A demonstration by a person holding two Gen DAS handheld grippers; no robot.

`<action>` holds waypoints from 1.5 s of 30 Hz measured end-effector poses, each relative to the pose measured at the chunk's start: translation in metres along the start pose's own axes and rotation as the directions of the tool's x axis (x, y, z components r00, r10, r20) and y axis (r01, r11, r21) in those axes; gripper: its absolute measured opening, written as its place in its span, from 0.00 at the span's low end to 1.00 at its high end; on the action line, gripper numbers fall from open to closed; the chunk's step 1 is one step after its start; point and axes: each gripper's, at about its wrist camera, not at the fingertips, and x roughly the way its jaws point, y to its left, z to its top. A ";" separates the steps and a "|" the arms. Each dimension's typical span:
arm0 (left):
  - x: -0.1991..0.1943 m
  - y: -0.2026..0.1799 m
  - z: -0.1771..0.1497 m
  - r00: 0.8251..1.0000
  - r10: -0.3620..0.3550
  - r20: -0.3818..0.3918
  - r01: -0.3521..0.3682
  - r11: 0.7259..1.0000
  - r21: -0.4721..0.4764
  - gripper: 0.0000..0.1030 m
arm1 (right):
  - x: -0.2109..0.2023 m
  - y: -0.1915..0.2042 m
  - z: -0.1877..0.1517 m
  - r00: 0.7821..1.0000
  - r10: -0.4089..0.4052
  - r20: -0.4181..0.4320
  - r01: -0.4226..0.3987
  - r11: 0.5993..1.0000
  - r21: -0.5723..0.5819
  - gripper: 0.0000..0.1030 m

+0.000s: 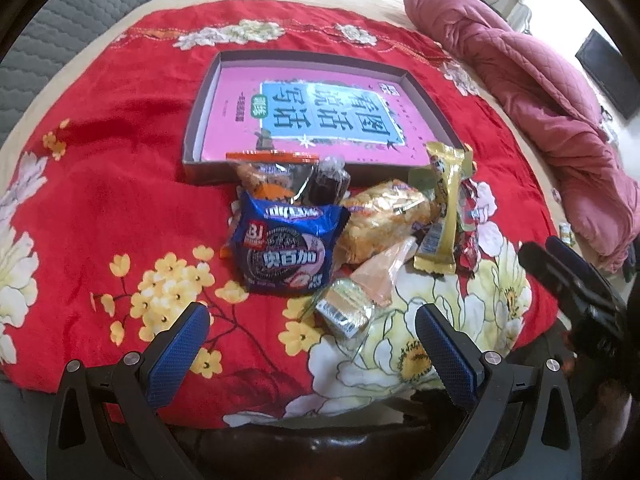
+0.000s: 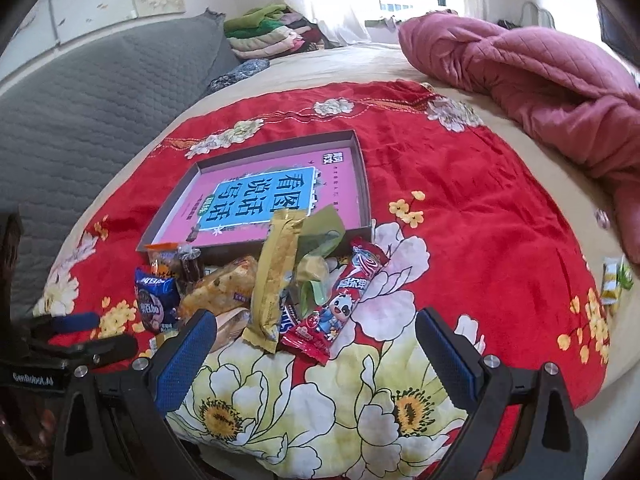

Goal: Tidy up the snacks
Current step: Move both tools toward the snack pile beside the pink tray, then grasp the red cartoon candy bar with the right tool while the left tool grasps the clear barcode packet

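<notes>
Left gripper (image 1: 312,344): hanging wide open, grasping nothing.
Right gripper (image 2: 314,346): gaping wide too, holding nothing.
Snacks (image 1: 344,232): lying heaped just beyond both grippers, on the red blanket (image 1: 120,184).
Tray (image 1: 200,120): sitting right behind the heap, pink book (image 1: 320,112) lying inside.
Quilt (image 1: 540,92): bunching up far right.

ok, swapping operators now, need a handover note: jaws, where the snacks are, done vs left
Left gripper: jaws open, holding nothing, low over the near edge of the snack pile.
Right gripper: jaws open, holding nothing, near the red panda packet.
Snacks: all heaped on the red floral blanket in front of the box tray: blue cookie pack, gold bar, yellow cracker bag, others.
Done: nothing; no snack lies fully in the tray, only a pink book.
Left: move every snack into the tray.
</notes>
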 end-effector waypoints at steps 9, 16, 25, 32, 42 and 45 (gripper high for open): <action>0.016 0.004 -0.009 0.996 -0.052 -0.072 0.051 0.999 -0.018 0.99 | 0.011 -0.008 -0.003 0.998 -0.007 -0.055 0.008 1.000 0.021 0.98; 0.027 -0.012 -0.008 0.994 -0.068 -0.086 0.070 0.997 0.019 0.99 | 0.025 -0.014 -0.006 0.997 -0.028 -0.076 0.031 0.999 0.041 0.98; 0.040 -0.012 -0.005 0.993 -0.068 -0.101 0.069 0.998 0.005 0.94 | 0.053 -0.031 -0.007 0.989 -0.075 -0.131 0.088 0.991 0.100 0.88; 0.040 -0.015 -0.003 0.993 -0.082 -0.086 0.083 0.996 0.018 0.91 | 0.066 -0.022 -0.004 0.990 -0.078 -0.117 0.087 0.994 0.070 0.73; 0.049 -0.013 -0.001 0.989 -0.100 -0.104 0.101 0.995 -0.003 0.75 | 0.088 -0.009 -0.004 0.986 -0.066 -0.155 0.067 0.998 -0.003 0.46; 0.051 -0.013 -0.001 0.989 -0.102 -0.104 0.102 0.995 -0.006 0.74 | 0.091 -0.013 -0.003 0.986 -0.060 -0.157 0.059 0.998 -0.009 0.30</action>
